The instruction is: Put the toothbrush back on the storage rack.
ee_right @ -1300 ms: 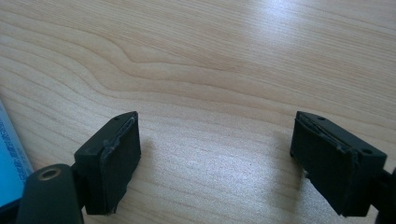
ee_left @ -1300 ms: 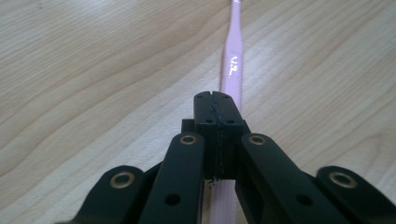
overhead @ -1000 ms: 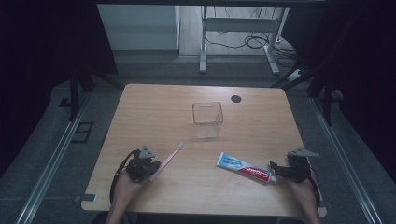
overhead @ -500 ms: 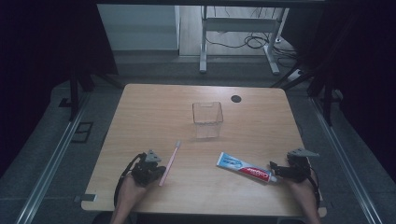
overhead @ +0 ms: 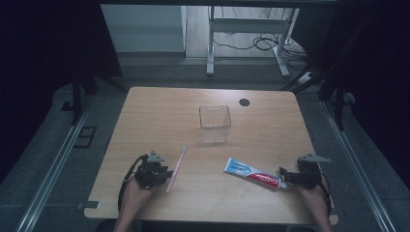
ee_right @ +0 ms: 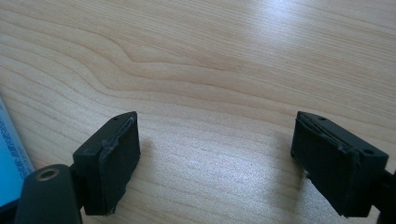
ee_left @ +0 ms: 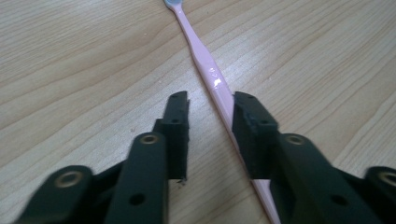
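Note:
A pink toothbrush [overhead: 176, 169] lies on the wooden table [overhead: 159, 116] at the front left, its head pointing away from me. My left gripper [overhead: 164, 174] sits at its handle end. In the left gripper view the jaws of this gripper [ee_left: 211, 105] stand a little apart; the toothbrush [ee_left: 205, 65] runs along the inner face of the right-hand jaw and passes under it. A blue, white and red toothpaste tube [overhead: 251, 173] lies at the front right. My right gripper [overhead: 285, 174] is wide open just beside its cap end, over bare wood [ee_right: 215, 135], with the tube [ee_right: 11, 158] at the left edge.
A clear square plastic container [overhead: 215, 123] stands upright near the table's middle. A small black round disc [overhead: 244, 102] lies behind it to the right. The table's front edge runs just below both hands.
My left gripper has moved a little to the right, up against the toothbrush handle, and the toothbrush has turned slightly. The right gripper and the toothpaste have stayed put.

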Demonstrator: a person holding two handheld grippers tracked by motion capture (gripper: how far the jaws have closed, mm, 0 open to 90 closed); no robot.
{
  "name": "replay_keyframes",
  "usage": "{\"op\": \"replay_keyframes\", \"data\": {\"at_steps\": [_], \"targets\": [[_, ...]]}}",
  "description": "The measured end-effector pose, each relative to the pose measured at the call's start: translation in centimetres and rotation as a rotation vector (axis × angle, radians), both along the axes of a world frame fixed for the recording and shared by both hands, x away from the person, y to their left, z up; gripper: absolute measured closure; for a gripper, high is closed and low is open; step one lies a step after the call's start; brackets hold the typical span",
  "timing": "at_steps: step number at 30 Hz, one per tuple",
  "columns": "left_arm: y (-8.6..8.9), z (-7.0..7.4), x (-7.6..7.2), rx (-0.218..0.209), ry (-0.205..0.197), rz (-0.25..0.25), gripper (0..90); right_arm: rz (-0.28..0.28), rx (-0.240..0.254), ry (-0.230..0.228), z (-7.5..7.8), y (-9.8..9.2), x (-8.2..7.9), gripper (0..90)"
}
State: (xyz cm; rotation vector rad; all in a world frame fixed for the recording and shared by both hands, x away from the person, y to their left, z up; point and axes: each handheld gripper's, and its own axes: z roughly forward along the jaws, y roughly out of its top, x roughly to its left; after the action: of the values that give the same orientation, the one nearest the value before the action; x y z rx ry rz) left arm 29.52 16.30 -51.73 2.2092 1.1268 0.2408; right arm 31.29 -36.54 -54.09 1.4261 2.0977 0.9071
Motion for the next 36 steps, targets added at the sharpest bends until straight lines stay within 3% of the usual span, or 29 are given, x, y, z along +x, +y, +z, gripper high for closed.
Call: {"op": "replay_keyframes", "data": {"at_steps": [7,10,13,15,24,36], "targets": [[-0.4,0.0,0.9,0.02,0.046,0.017,58.8,0.001,-0.001,0.0,0.0,0.0,0.0,15.2],[-0.7,0.2,1.6,0.031,0.087,0.019,58.0,0.0,-0.001,0.0,0.0,0.0,0.0,15.2],[-0.9,0.4,1.9,0.042,0.1,0.014,58.4,0.001,-0.001,0.0,0.0,0.0,0.0,15.2],[-1.4,0.7,2.5,0.065,0.132,0.011,59.1,0.001,-0.001,0.0,0.0,0.0,0.0,15.2],[-2.9,1.3,4.1,0.118,0.206,0.008,62.4,0.001,0.0,0.0,0.0,0.0,0.0,15.2],[-5.2,1.7,6.1,0.261,0.301,0.007,65.6,0.003,-0.002,0.0,0.0,0.0,0.0,14.8]]}}
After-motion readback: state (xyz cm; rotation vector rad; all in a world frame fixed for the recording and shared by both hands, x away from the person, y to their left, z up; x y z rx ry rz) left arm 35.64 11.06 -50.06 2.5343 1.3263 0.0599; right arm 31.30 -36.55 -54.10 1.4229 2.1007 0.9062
